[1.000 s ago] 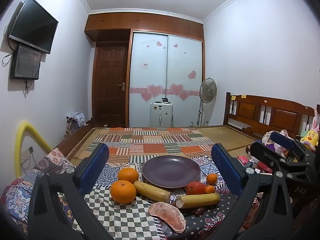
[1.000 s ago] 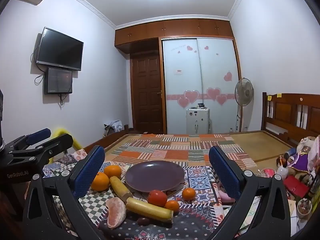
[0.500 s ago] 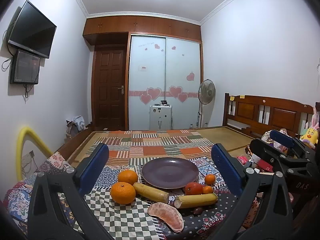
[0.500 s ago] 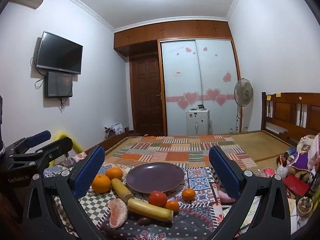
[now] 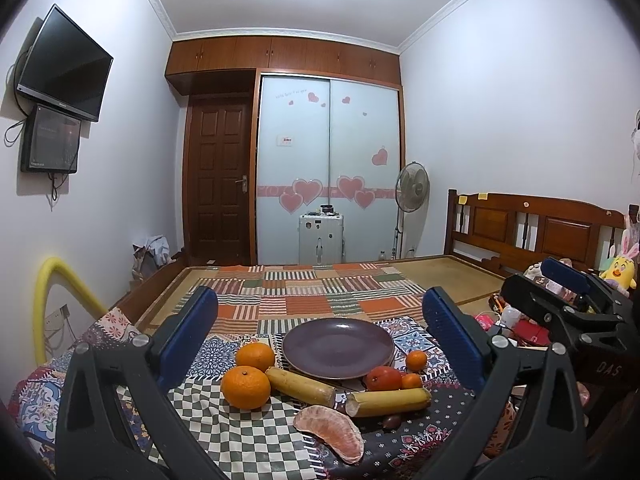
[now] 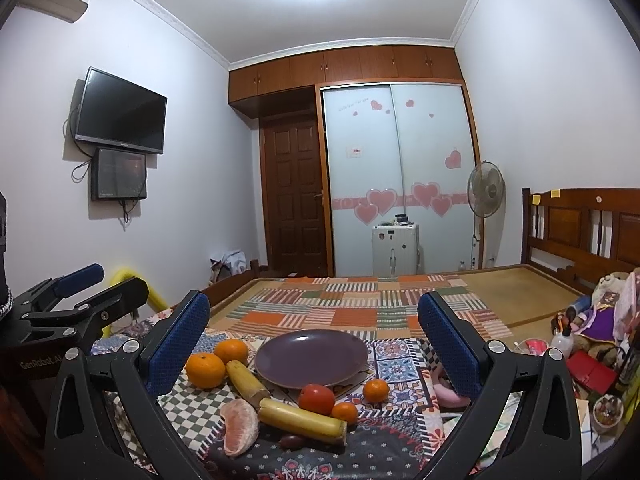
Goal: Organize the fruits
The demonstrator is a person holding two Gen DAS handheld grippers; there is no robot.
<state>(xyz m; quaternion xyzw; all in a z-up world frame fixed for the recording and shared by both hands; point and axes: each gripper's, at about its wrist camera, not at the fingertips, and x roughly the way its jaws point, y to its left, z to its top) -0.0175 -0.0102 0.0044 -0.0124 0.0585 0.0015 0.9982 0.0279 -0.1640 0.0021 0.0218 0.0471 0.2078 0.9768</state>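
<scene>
An empty purple plate (image 5: 338, 347) (image 6: 311, 358) lies on a patterned cloth. In front of it are two oranges (image 5: 245, 386) (image 6: 205, 369), two yellow cane pieces (image 5: 300, 386) (image 6: 302, 420), a red tomato (image 5: 383, 378) (image 6: 316, 398), small tangerines (image 5: 416, 360) (image 6: 375, 390), a peeled pomelo segment (image 5: 330, 432) (image 6: 240, 426) and a dark date (image 6: 293, 441). My left gripper (image 5: 320, 338) is open, hovering short of the fruit. My right gripper (image 6: 314, 340) is open too, holding nothing.
The cloth covers a low surface at the foot of a wooden bed (image 5: 532, 232) with a patchwork mat (image 5: 316, 292). Toys and clutter (image 6: 592, 344) sit to the right. A yellow foam arch (image 5: 52, 304) stands left. A fan (image 6: 486, 192) and white case (image 6: 394, 250) are far back.
Both views have tilted up slightly, so the fruit and plate sit a little lower in frame. Both grippers stay open; no fruit has moved.
</scene>
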